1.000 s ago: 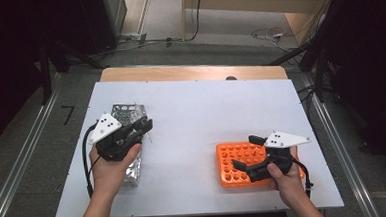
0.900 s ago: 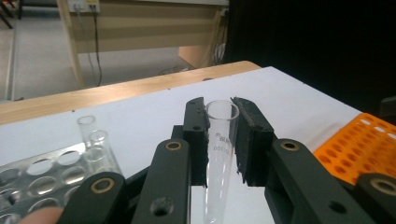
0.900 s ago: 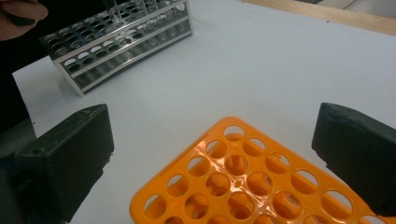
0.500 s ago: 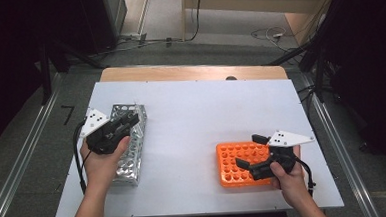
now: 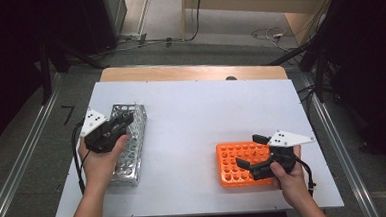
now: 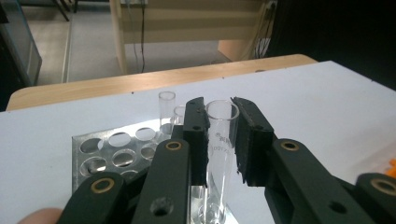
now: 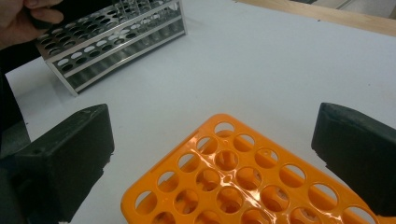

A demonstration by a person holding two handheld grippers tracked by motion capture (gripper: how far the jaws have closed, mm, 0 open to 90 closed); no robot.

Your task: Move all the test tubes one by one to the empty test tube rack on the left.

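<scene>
Item: glass test tube (image 6: pixel 220 140), clear, upright, printed markings on its wall. Location: pinched between the jaws of the left claw (image 6: pixel 219 135) just under its rim, lower end down among the holes of the metal rack (image 5: pixel 127 142); whether the foot is seated in a hole or just above the plate cannot be told. Two further tubes (image 6: pixel 166 109) stand in the rack's far holes.

Item: metal rack, perforated, near the left edge of the surface (image 5: pixel 196 118), lengthwise toward the far edge.

Item: orange rack (image 5: pixel 239 163), empty holes, near the right front corner of the surface. The right claw (image 5: pixel 248 150) hovers over it with jaws spread wide and nothing between them.

Hazards, as judged:
- Glass held high on the wall by hard pads: too much squeeze may crack the rim; too little and the tube slides down through the grip.
- A tilted lift or insertion would catch the tube's foot on a hole edge, jamming it or tipping the light metal rack.
- Neighbouring tubes stand near; a sideways swing of the left claw could knock them.
- Transfer across to the orange rack spans bare surface; a drop there likely breaks the tube.
- The orange rack is not pinned; an off-centre insertion could push it toward the front edge.
</scene>
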